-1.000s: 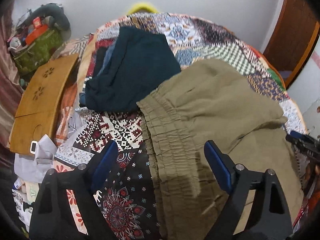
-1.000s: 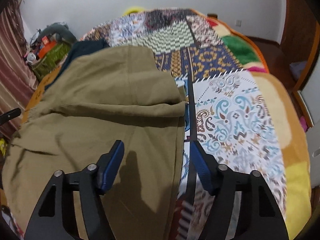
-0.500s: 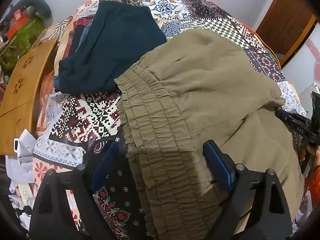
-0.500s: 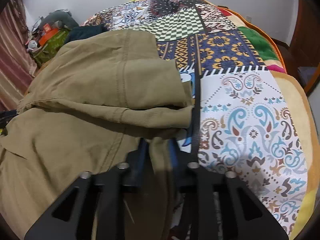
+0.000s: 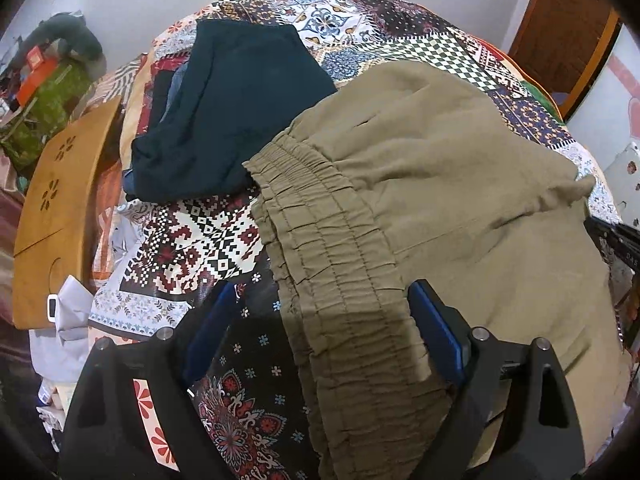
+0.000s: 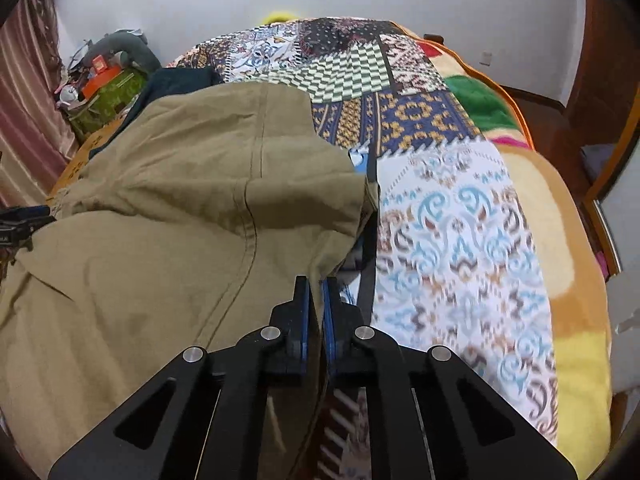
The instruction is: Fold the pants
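On the patchwork bed point(image 6: 460, 208), the right gripper point(image 6: 315, 300) had clamped the olive pants point(image 6: 180, 208) at their edge.
A second before, its jaws stood apart over that edge; now they were pinched tight on a ridge of the cloth. The left gripper point(image 5: 320, 328) kept its jaws wide, straddling the gathered waistband point(image 5: 320, 248) without pressing it, much as earlier. The pants lay spread across the bed, beside a dark garment point(image 5: 240, 112).
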Motion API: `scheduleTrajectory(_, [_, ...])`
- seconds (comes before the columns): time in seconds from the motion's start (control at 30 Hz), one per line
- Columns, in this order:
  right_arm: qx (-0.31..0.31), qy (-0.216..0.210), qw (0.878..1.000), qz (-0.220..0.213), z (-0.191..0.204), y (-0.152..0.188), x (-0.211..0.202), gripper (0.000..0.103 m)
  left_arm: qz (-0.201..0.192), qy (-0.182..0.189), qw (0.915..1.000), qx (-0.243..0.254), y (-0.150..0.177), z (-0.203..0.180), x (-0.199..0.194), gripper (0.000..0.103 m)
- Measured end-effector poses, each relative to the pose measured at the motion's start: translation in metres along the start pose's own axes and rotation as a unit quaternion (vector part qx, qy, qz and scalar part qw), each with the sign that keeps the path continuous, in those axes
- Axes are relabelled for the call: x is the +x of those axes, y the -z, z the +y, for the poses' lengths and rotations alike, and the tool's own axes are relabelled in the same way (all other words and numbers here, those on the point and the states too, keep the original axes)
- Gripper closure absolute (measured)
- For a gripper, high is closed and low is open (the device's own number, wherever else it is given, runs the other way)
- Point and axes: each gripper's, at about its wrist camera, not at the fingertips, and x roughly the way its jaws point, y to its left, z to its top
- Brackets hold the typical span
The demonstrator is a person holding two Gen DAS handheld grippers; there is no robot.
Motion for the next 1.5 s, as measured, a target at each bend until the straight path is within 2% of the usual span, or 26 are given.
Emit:
scheduleTrajectory(0.27, [0.023,0.008,1.0,0.01,-0.001,0.007,0.011,0.097,-0.012,-0.005,0.9997,-0.021,0.005,0.004,0.003,0.011])
scheduleTrajectory(0.43, [-0.002,0.021,1.0,0.016,0.007,0.003,0.004,0.091,-0.016,-0.013,0.9998,-0.001,0.004,-0.002,-0.003,0.012])
scheduleTrajectory(0.53, [-0.019,0.027,0.999,0.009,0.009,0.0,-0.007,0.091,-0.024,-0.021,0.9993,0.018,0.001,-0.007,-0.015,0.012])
scheduleTrajectory(0.63, [-0.027,0.021,0.999,-0.01,0.012,-0.008,-0.021,0.085,-0.037,-0.013,0.999,0.021,-0.007,-0.006,-0.028,0.012])
scheduleTrajectory(0.7, [-0.027,0.017,0.999,-0.029,0.012,-0.016,-0.029,0.071,-0.042,-0.009,0.9989,0.019,-0.012,-0.004,-0.031,0.012])
scheduleTrajectory(0.8, [-0.023,0.009,0.998,-0.058,0.01,-0.033,-0.037,0.058,-0.045,-0.008,0.9988,0.015,-0.024,0.0,-0.032,0.012])
scheduleTrajectory(0.9, [-0.022,0.009,0.997,-0.069,0.009,-0.045,-0.034,0.051,-0.034,-0.008,0.9993,0.01,-0.035,0.003,-0.021,0.012])
scheduleTrajectory(0.97, [-0.018,0.009,0.997,-0.068,0.003,-0.056,-0.023,0.049,-0.02,-0.002,0.9998,0.004,-0.04,0.005,-0.01,0.012])
scheduleTrajectory(1.17, [0.006,-0.003,1.0,-0.025,-0.016,-0.07,0.018,0.049,0.019,0.034,0.9988,-0.028,-0.046,0.012,0.019,0.012])
scheduleTrajectory(1.3, [0.005,-0.019,1.0,0.01,-0.017,-0.067,0.04,0.051,0.027,0.042,0.9985,-0.024,-0.044,0.009,0.03,0.012])
scheduleTrajectory(1.33, [-0.004,-0.02,1.0,0.015,-0.014,-0.065,0.044,0.055,0.025,0.04,0.9987,-0.02,-0.043,0.007,0.031,0.012])
scheduleTrajectory(1.37, [-0.015,-0.025,0.999,0.022,-0.011,-0.063,0.048,0.066,0.022,0.039,0.9989,-0.017,-0.043,0.006,0.031,0.014])
scheduleTrajectory(1.4, [-0.021,-0.027,0.999,0.028,-0.008,-0.062,0.051,0.073,0.019,0.041,0.9989,-0.013,-0.042,0.004,0.031,0.018])
scheduleTrajectory(1.47, [-0.042,-0.008,0.999,0.028,-0.002,-0.059,0.054,0.081,0.011,0.047,0.9988,-0.004,-0.042,0.001,0.028,0.034])
scheduleTrajectory(1.5, [-0.05,-0.003,0.998,0.029,-0.001,-0.059,0.055,0.085,0.009,0.042,0.9991,-0.001,-0.042,0.0,0.028,0.035])
